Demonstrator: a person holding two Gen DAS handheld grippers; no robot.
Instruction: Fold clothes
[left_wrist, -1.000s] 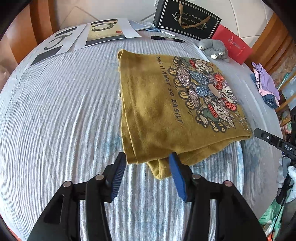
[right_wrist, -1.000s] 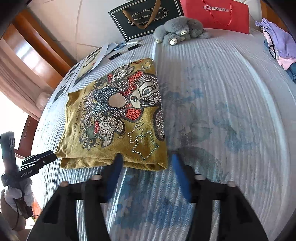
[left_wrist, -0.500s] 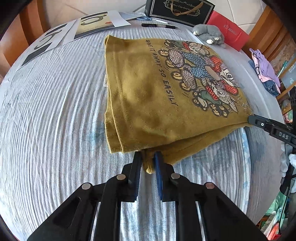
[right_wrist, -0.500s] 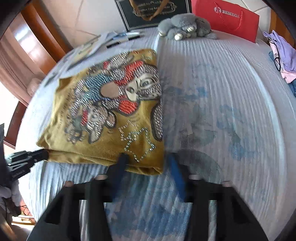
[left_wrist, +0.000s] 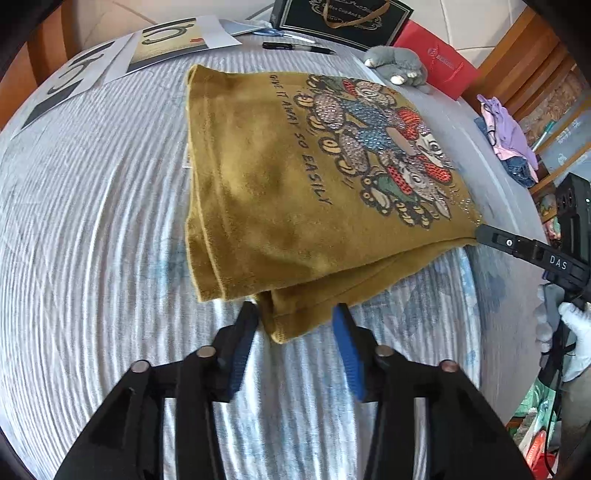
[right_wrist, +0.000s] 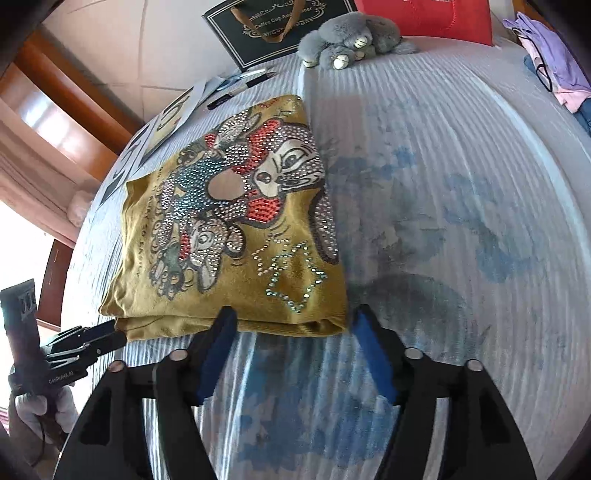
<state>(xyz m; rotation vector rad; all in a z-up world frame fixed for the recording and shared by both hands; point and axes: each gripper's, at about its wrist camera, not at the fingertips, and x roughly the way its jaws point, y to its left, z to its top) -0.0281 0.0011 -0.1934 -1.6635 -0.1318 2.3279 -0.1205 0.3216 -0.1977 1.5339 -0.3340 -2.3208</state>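
Both claws stand spread at the near edge of the folded garment, pinching nothing. Left claw (left_wrist: 295, 328): blue pads apart, a drooping tail of cloth lying between them without either pad pressing it, so far as its own view shows. Right claw (right_wrist: 291, 325): pads apart, straddling the near right corner of the bundle, the left pad over the cloth edge and the right pad just beyond the corner, above the bed (right_wrist: 461, 184). Mustard T-shirt (left_wrist: 280, 184): lies on the bed's pale ribbed cover as a layered rectangle, beaded cartoon print uppermost, several stacked hems visible along the near left side. Its long axis runs from near to far, directly ahead of both claws; the near short edge faces them. Left claw sits at the near left portion of that edge, right claw at the near right corner, each about equally close to its own end. Judgement: the garment already lies folded into a compact stack; the layout fits either a further fold away from the claws or a finished bundle just let go, and the views do not settle which. One loose tail protrudes at the near edge and spoils the outline. Plush toy (right_wrist: 351, 37), gift bags and printed sheets lie at the far end, well apart.
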